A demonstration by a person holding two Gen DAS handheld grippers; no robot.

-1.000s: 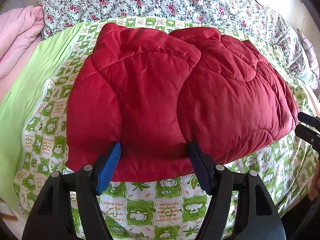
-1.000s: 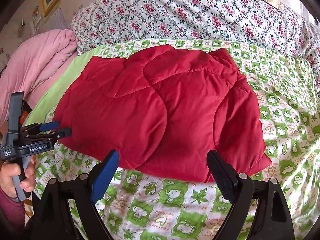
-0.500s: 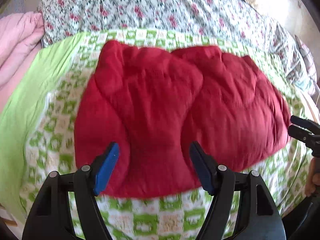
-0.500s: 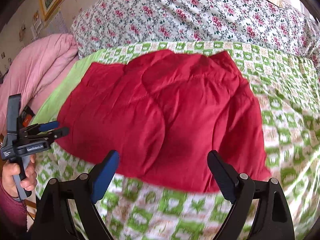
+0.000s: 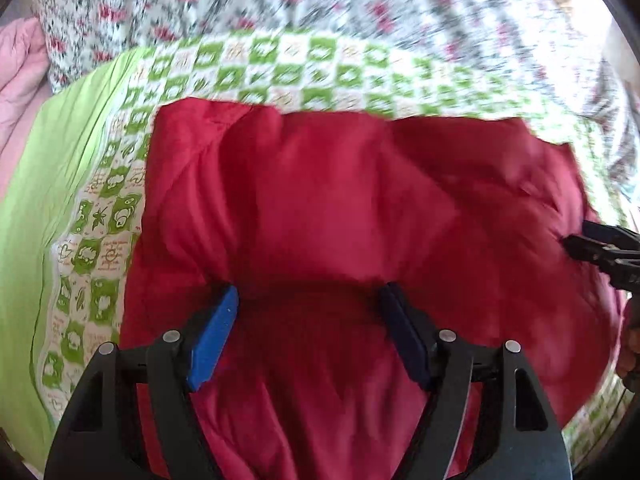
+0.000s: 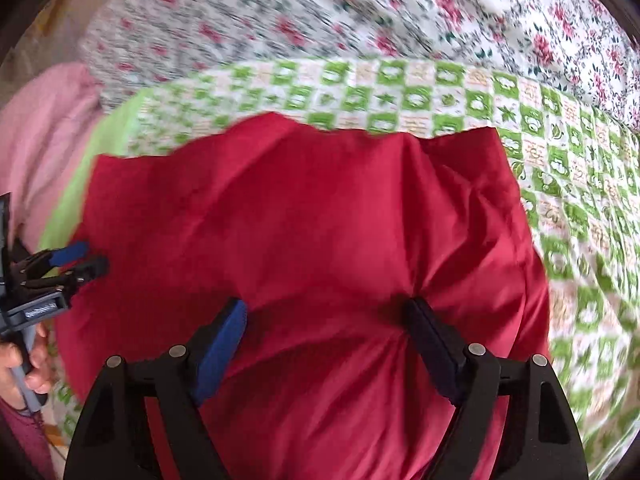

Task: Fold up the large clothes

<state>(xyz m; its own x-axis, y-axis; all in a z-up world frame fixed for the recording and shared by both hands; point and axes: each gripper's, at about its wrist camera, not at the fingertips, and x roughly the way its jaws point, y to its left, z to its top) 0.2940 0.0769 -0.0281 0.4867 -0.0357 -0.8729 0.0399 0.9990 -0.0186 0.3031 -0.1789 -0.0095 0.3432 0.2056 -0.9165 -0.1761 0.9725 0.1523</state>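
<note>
Covering the bed is a green-and-white checked sheet [image 5: 280,64] with one red padded jacket [image 5: 340,208] lying on it, a floral quilt [image 6: 360,12] bunched just behind the jacket and a pink blanket [image 6: 44,136] off to its left. Two grippers are over the jacket's near edge: the left gripper [image 5: 308,300] has just been opening and the right gripper [image 6: 324,312] closing, both with red fabric bulging up between the jaws. Honestly can't tell if the pads [image 5: 212,340] actually press on the cloth, it's pretty blurry.
</note>
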